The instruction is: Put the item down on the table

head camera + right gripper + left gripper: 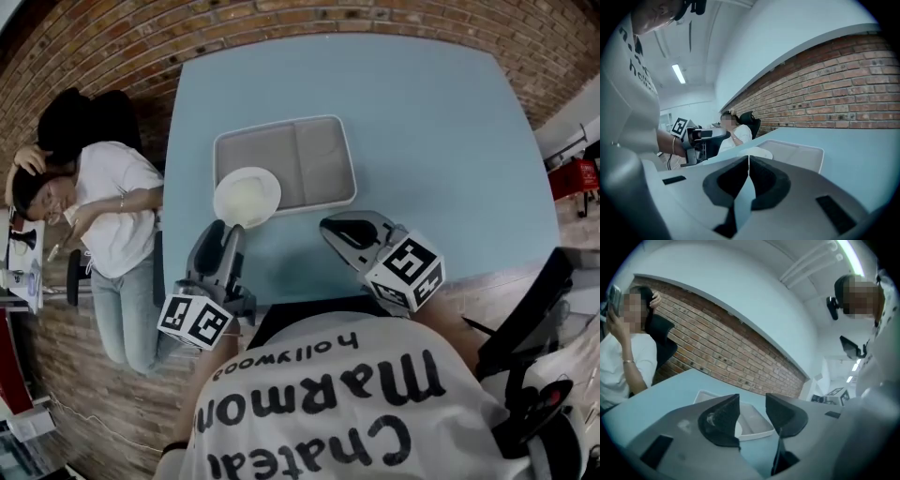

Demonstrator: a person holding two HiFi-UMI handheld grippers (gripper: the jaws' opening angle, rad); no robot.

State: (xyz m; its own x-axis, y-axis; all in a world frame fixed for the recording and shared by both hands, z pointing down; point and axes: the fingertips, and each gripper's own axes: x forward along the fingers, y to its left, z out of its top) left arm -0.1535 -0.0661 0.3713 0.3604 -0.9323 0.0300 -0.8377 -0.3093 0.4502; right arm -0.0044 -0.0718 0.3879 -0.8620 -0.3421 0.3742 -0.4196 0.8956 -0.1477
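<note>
View from above of a brick wall [281, 23] and, set against it, a wide pale blue table [422, 141] that fills most of the head view. A seated person in a white top [112, 216] is off the table's left edge and takes no part.

Near the table's middle lies a shallow grey tray [323, 164] with two compartments, both bare. A round white plate [247, 197], the item to be set down, rests over the tray's near left corner. It lies partly on the rim and partly out over the table, so it probably sits a little tilted, not flat. It seems to have been let go there, short of lying wholly on the table.

The left gripper [228, 228] points level at the plate from the near side, its tips just beside the plate's near edge. In the left gripper view its jaws [752, 411] stand about half apart with only air between them, and a sliver of the white plate and the tray shows beyond the gap. It has hold of nothing. Most likely it sits this close because it served the plate.

The right gripper [328, 225] hangs over bare table just to the right of the plate, apart from it and tipped slightly down. In its own view the jaws [748, 161] meet at the tips and hold nothing, which suggests it is simply parked out of the way
</note>
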